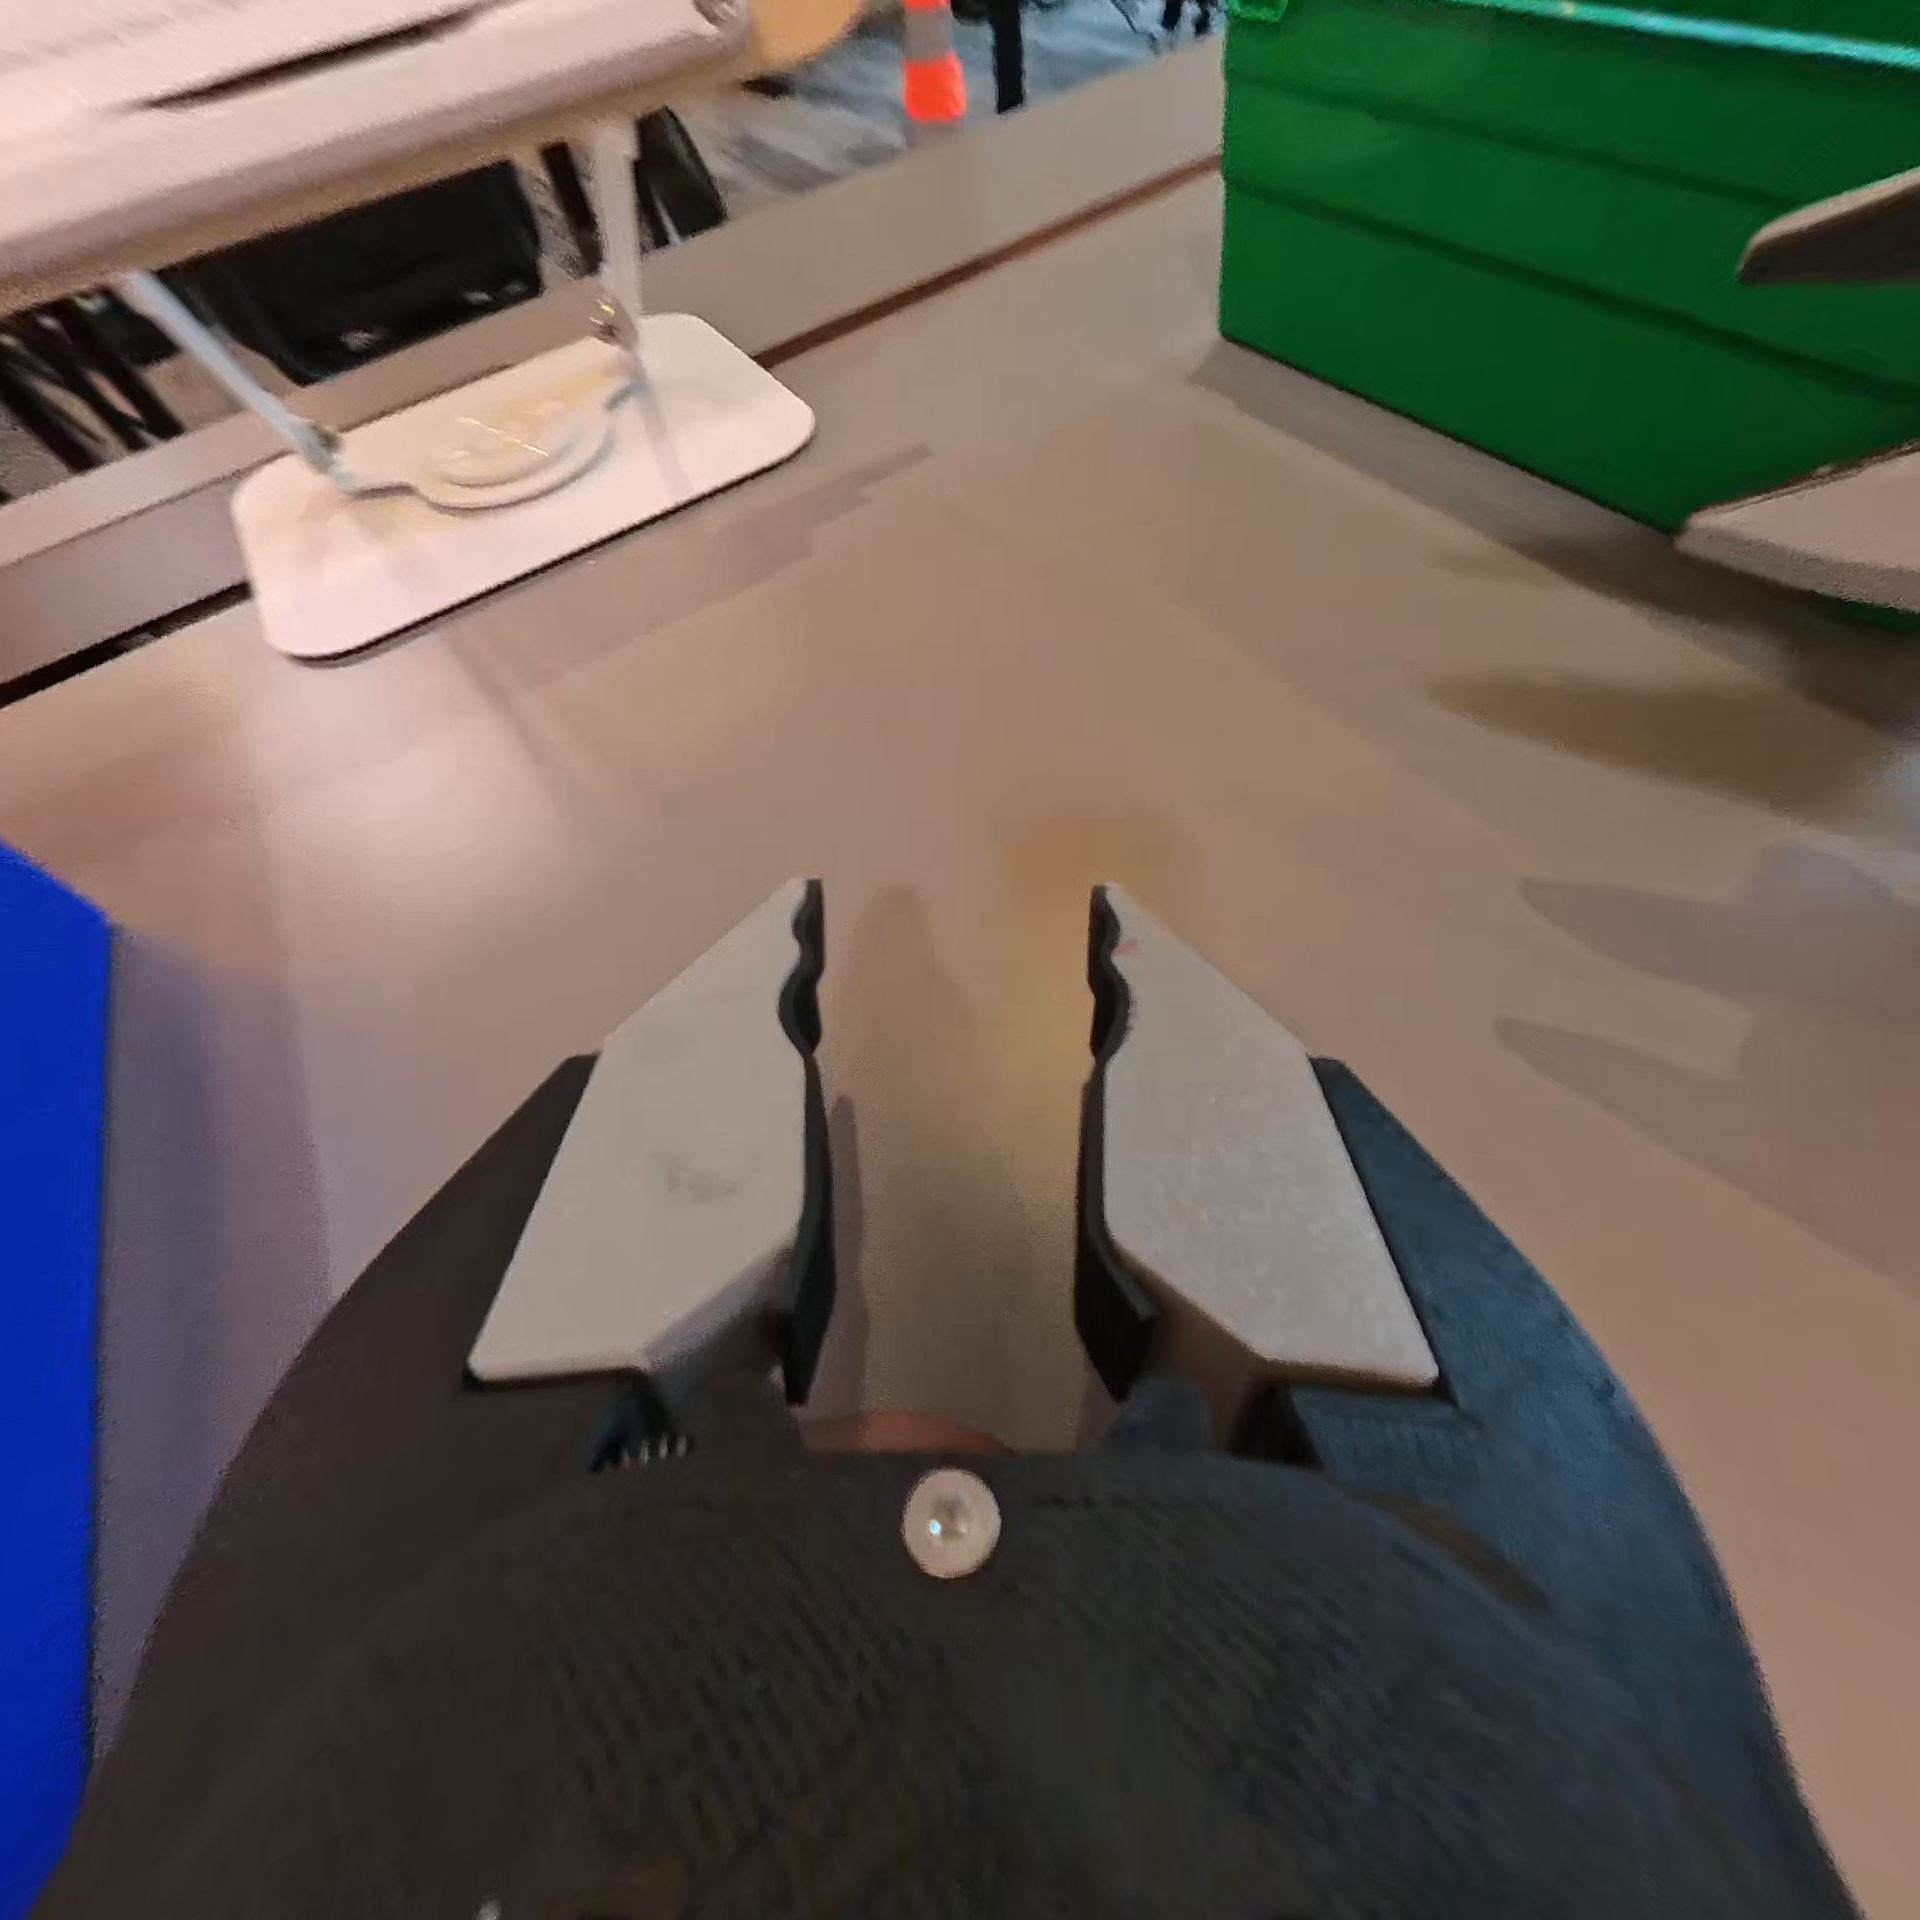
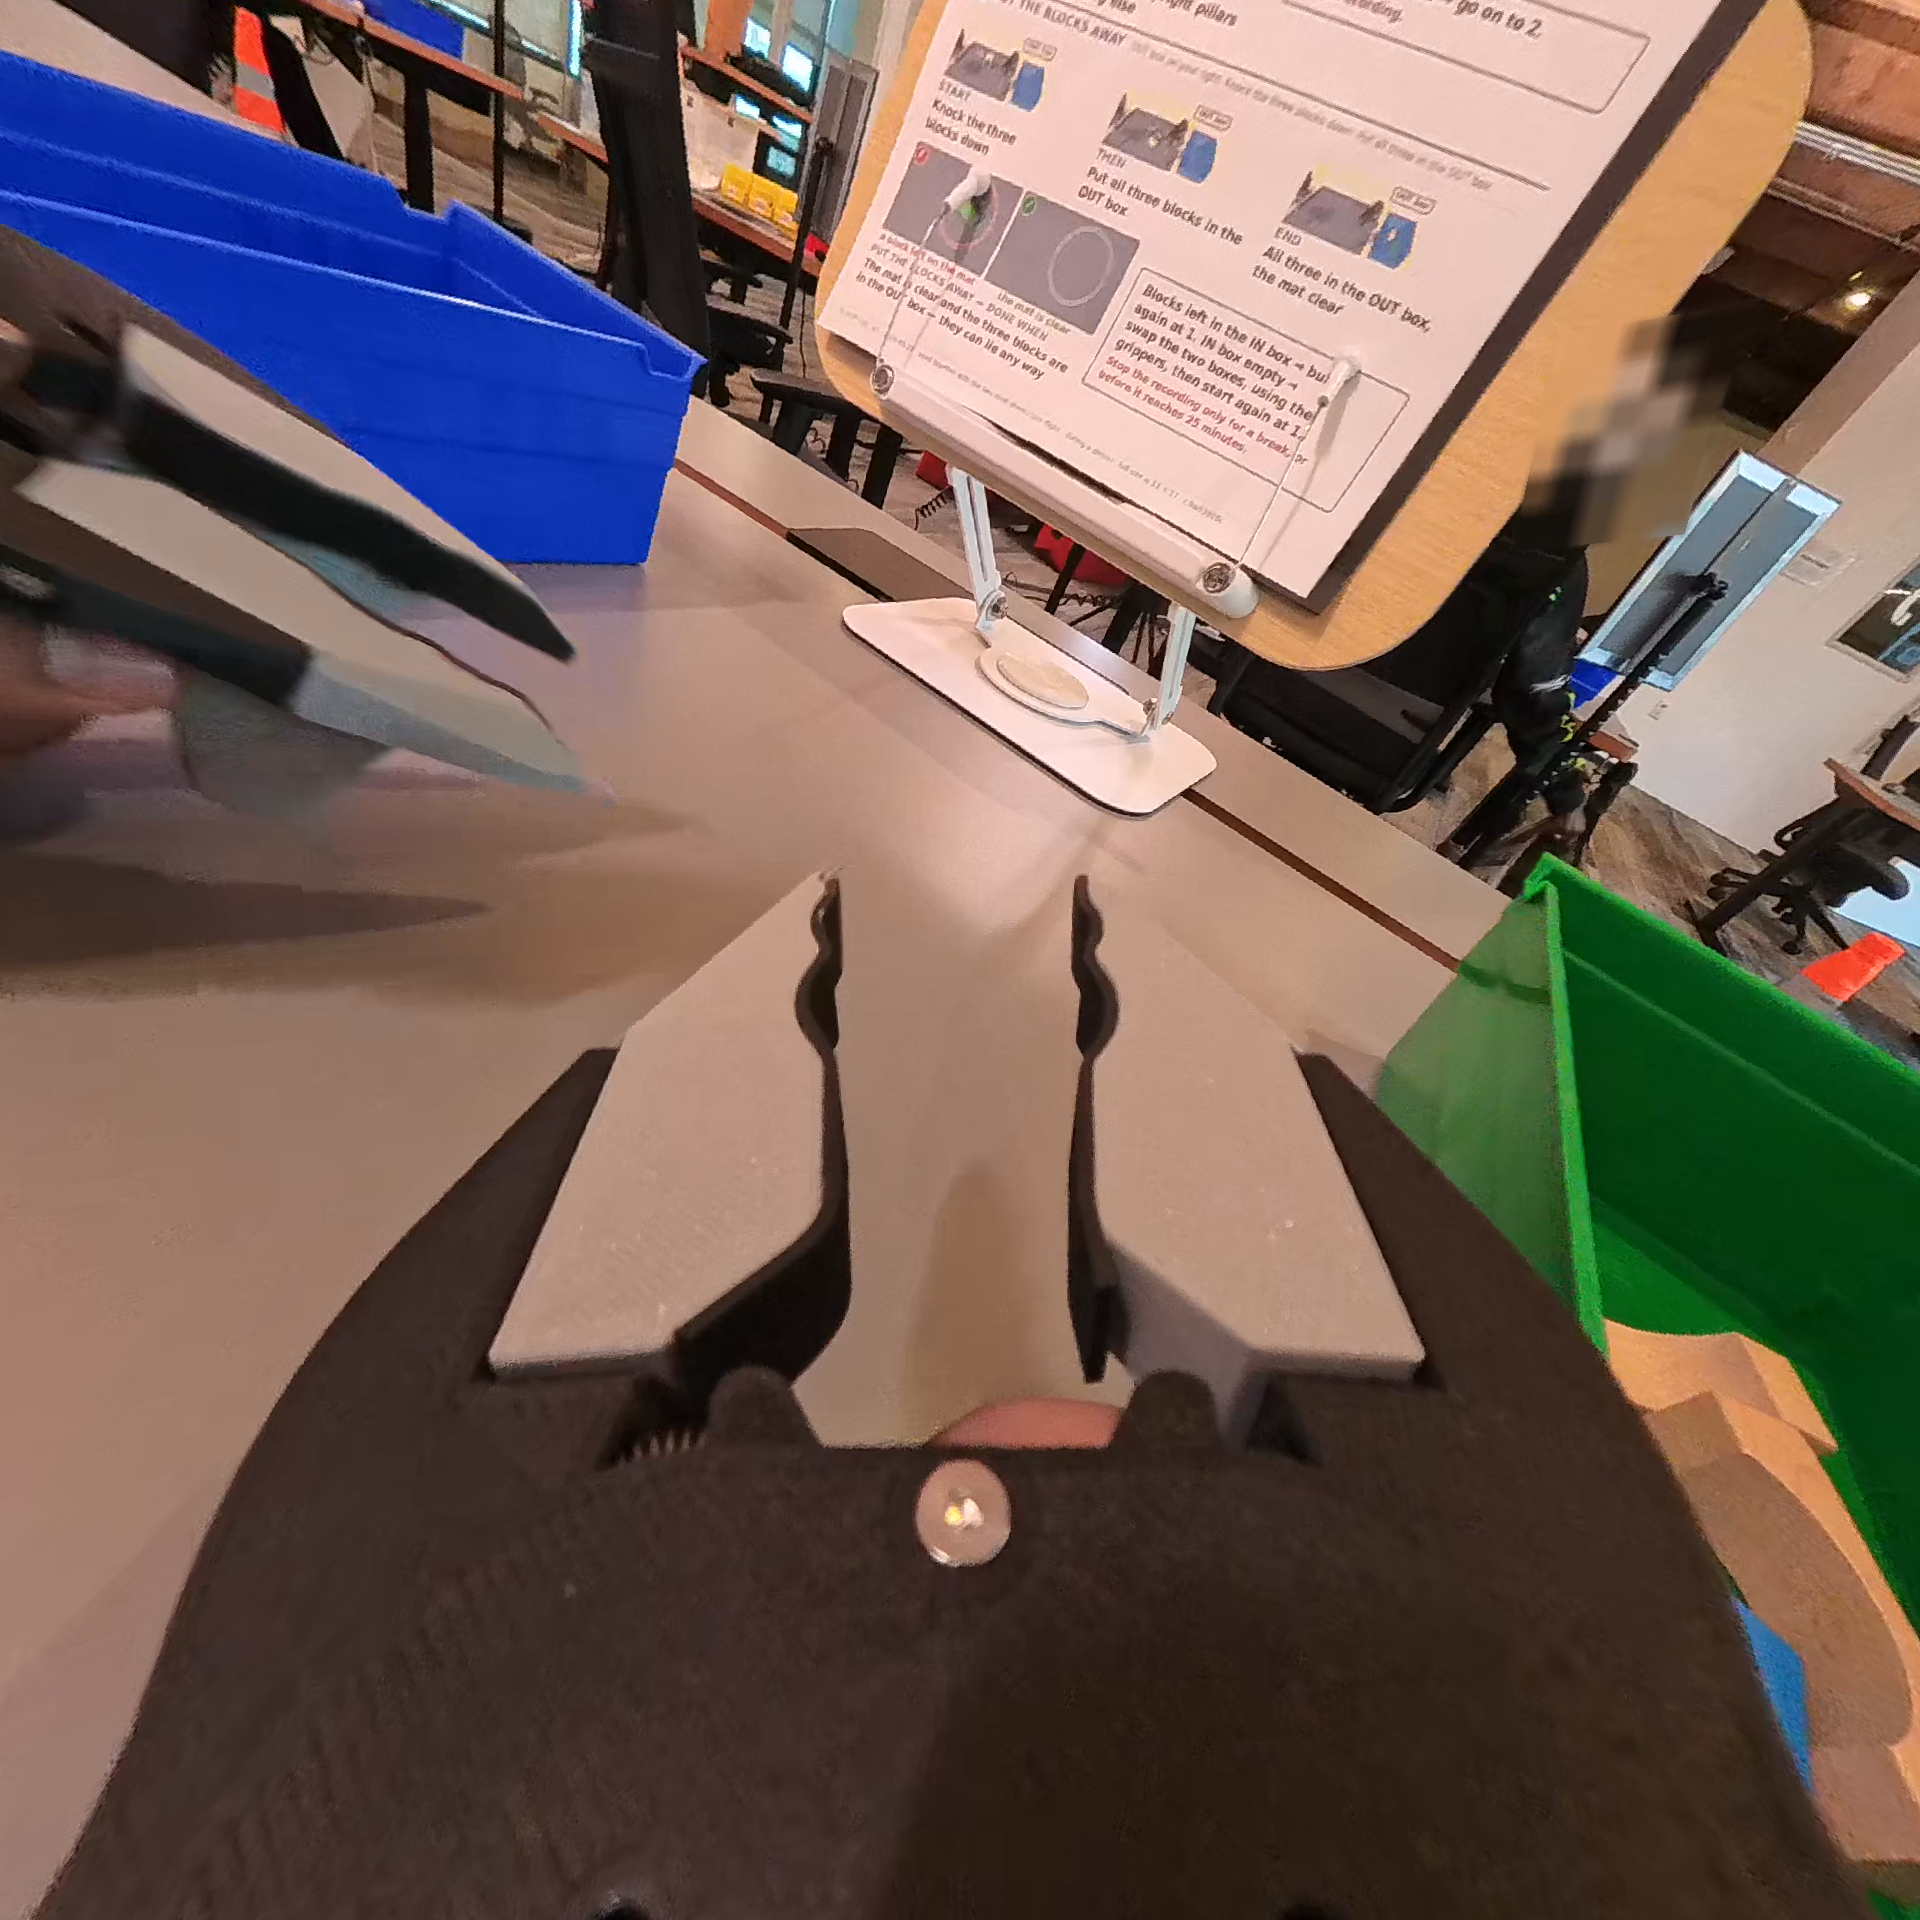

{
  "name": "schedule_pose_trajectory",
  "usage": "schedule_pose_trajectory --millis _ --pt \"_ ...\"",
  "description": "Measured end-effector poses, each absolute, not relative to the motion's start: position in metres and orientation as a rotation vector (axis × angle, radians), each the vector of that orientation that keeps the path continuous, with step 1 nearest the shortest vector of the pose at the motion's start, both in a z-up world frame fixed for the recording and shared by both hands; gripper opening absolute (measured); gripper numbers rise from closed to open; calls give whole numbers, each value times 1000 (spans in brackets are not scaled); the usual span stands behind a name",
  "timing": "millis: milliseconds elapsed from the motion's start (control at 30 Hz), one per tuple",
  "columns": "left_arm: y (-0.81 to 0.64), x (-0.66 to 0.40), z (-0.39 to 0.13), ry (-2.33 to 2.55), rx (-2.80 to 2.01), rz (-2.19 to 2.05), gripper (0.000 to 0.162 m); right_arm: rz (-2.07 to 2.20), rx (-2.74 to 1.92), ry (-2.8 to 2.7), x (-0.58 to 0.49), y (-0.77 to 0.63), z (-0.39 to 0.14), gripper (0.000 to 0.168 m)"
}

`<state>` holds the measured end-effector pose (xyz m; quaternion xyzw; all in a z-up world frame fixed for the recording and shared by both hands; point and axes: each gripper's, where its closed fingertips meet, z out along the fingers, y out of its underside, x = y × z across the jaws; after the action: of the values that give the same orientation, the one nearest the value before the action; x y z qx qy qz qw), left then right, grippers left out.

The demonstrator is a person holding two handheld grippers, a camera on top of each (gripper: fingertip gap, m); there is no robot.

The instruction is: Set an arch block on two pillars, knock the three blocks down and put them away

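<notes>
Grey and smooth, the table top point(image 1: 1039, 644) fills most of both wrist views, and both pictures are a little blurred. The left gripper point(image 1: 956, 904) hangs low over the bare table with its jaws apart, and only table surface shows between its two grey fingers. The right gripper point(image 2: 956, 894) also has its jaws apart with nothing between them, over the same table.

In the right wrist view the left gripper appears again at the left edge, blurred, in front of the blue bin point(image 2: 416, 343), which stands at the far left of the table. The green bin point(image 2: 1714, 1122) stands at the right, just beside the right gripper. Inside it, at the near right edge of that view, lie pale wooden blocks point(image 2: 1766, 1496); one has a curved cut like an arch, but how many blocks lie there I cannot tell. In the left wrist view the green bin is at the far right, with the tips of the right gripper in front of it.

At the far edge of the table stands a white stand point(image 2: 1039, 686) that carries an instruction sheet point(image 2: 1195, 239) on a wooden board.
</notes>
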<state>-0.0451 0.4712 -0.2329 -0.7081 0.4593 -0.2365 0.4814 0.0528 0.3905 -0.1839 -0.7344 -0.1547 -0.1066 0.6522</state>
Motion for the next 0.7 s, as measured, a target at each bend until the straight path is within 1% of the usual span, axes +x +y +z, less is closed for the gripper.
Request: schedule_pose_trajectory --millis 67,200,267,333,400,433,500,533,567,633,667,700 --pt "464 -65 -219 1053 -1692 -570 56 -238 -1655 -353 51 390 -182 42" --pt "462 -139 -189 888 -1601 -390 61 -231 -1634 -326 55 386 -176 44" --pt "468 -180 -186 820 -1626 -327 63 -243 -1615 -293 60 383 -171 46" --pt "476 -213 -191 789 -1683 -302 70 -257 -1590 -240 68 377 -164 48" --pt "484 -228 -193 781 -1720 -358 33 -272 -1558 -167 79 369 -155 51" --pt "487 -229 -194 783 -1740 -403 21 -283 -1547 -115 86 363 -151 54" --pt "492 -230 -193 758 -1783 -454 13 -280 -1529 -18 97 348 -146 65" --pt "492 -231 -190 723 -1808 -474 12 -290 -1521 9 101 339 -145 67" --pt "487 -229 -183 706 -1811 -511 23 -312 -1521 31 105 330 -145 69" --pt "480 -235 -166 652 -1750 -511 82 -372 -1519 64 115 310 -146 69" --pt "479 -240 -161 636 -1719 -465 92 -410 -1530 79 123 302 -147 69" --pt "480 -245 -161 644 -1704 -415 88 -462 -1559 108 134 296 -150 69"
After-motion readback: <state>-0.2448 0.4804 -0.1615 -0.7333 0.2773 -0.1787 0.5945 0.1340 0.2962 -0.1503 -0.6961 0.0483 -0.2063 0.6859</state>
